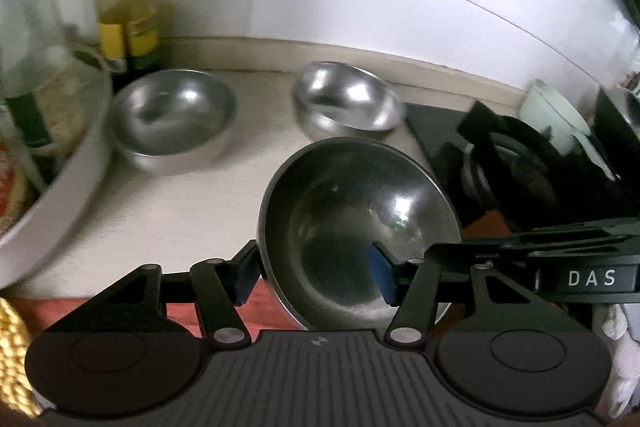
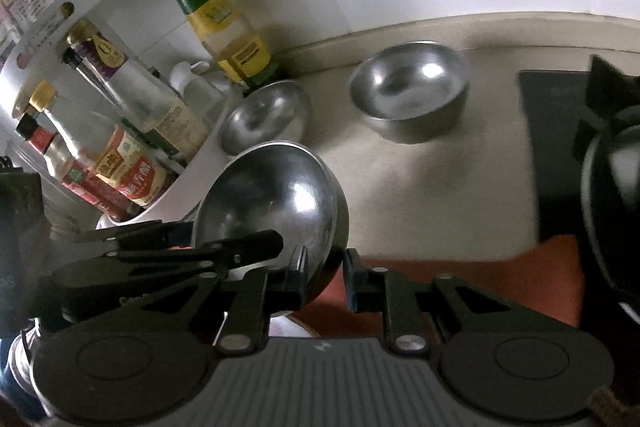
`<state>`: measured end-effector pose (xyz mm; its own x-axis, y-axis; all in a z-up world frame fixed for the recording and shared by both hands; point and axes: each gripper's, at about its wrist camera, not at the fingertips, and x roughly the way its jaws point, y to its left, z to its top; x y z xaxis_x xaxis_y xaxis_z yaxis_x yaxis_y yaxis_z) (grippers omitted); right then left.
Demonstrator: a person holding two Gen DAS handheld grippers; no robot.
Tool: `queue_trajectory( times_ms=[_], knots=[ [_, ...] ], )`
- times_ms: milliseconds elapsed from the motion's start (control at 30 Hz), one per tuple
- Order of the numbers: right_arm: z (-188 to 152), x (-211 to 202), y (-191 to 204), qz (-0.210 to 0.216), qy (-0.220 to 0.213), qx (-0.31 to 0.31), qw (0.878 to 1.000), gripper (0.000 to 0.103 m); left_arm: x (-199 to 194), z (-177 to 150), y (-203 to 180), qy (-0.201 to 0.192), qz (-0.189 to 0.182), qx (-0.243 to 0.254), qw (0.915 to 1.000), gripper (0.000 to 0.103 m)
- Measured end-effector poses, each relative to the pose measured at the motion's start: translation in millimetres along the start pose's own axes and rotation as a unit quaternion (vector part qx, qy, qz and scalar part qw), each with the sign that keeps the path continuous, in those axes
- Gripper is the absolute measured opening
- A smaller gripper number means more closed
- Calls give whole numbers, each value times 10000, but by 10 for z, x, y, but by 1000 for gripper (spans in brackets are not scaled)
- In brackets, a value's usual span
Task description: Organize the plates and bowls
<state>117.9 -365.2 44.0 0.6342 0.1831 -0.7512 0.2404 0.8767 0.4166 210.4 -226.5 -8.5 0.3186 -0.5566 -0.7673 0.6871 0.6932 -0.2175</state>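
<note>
A steel bowl (image 1: 360, 211) (image 2: 272, 203) hangs tilted above the counter's front edge. My right gripper (image 2: 326, 279) is shut on its rim, one pad inside and one outside; in the left wrist view it (image 1: 440, 251) comes in from the right. My left gripper (image 1: 316, 277) stands open astride the opposite rim, its blue right pad inside the bowl and its left pad just outside, neither pressing. In the right wrist view it (image 2: 276, 239) reaches in from the left. Two more steel bowls (image 1: 174, 115) (image 1: 348, 99) rest on the beige counter (image 1: 180, 211), also seen as bowl (image 2: 264, 115) and bowl (image 2: 408, 87).
A white round rack (image 2: 168, 195) with sauce bottles stands on the left, an oil bottle (image 2: 224, 23) behind it by the tiled wall. A black stove (image 1: 520, 167) and a dark pan (image 2: 612, 195) lie to the right. Red cloth (image 2: 460, 279) lies along the front.
</note>
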Motion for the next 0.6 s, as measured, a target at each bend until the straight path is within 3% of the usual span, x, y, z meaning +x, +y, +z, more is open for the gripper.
queue_trajectory(
  times_ms=[167, 300, 400, 600],
  knots=[
    [-131, -271, -189, -213, -120, 118, 9996, 18, 202, -63, -286, 211, -154, 260, 9993, 65],
    [-243, -245, -403, -386, 71, 350, 9986, 20, 321, -95, -347, 426, -191, 263, 9986, 64],
    [-298, -219, -517, -450, 127, 489, 9977, 21, 187, -64, -280, 242, -79, 175, 9995, 70],
    [-186, -471, -622, -600, -251, 344, 9973, 23, -127, -1, 56, -143, 369, -206, 9990, 77]
  ],
)
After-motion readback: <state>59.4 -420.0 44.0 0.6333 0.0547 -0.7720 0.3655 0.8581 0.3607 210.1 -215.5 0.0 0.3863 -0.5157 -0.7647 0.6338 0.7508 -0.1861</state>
